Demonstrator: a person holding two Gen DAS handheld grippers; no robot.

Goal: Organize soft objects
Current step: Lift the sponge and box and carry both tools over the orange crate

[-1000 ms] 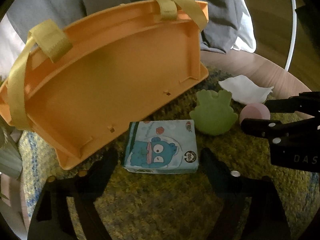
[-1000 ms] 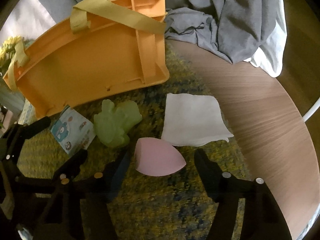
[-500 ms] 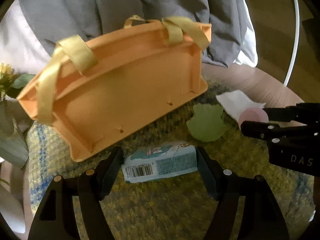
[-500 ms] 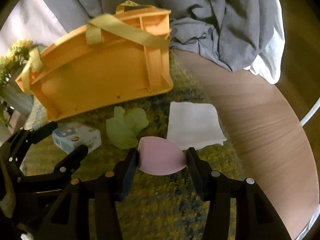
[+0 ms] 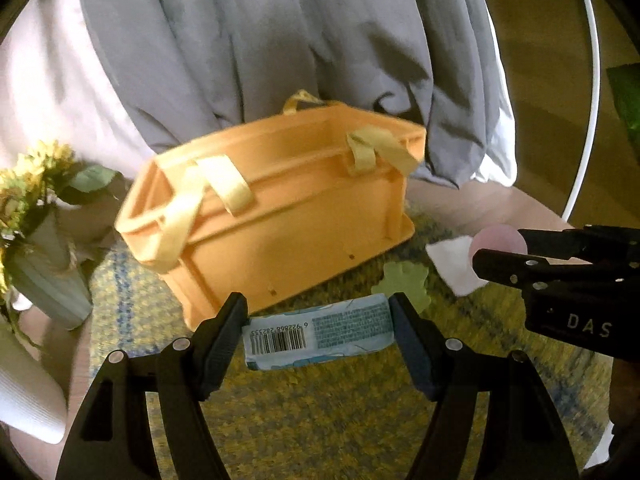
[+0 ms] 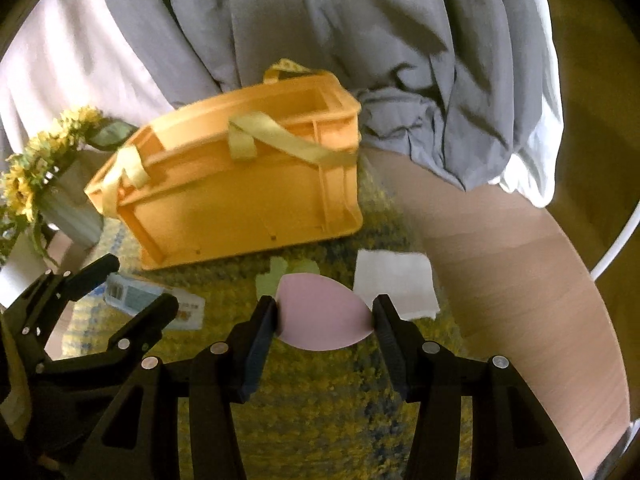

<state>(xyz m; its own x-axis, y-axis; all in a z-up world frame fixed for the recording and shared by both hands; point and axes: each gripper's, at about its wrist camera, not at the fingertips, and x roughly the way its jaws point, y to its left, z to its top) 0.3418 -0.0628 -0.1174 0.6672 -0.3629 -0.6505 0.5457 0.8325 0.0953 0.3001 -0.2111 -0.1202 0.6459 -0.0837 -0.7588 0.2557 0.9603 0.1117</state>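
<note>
- Tissue pack (image 5: 318, 330) is sitting clamped between the left gripper (image 5: 319, 322) jaws, just in front of the bin (image 5: 280, 208), barcode side up.
- Pink sponge (image 6: 324, 322) is being squeezed in the right gripper (image 6: 325, 320), also before the bin.
- Both want carrying level over the bin's open top, grip gentle; they're squashy.

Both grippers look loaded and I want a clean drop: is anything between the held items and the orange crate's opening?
Nothing visible blocks either. The yellow fabric handles drape along the orange plastic crate rim, possibly catching items.
</note>
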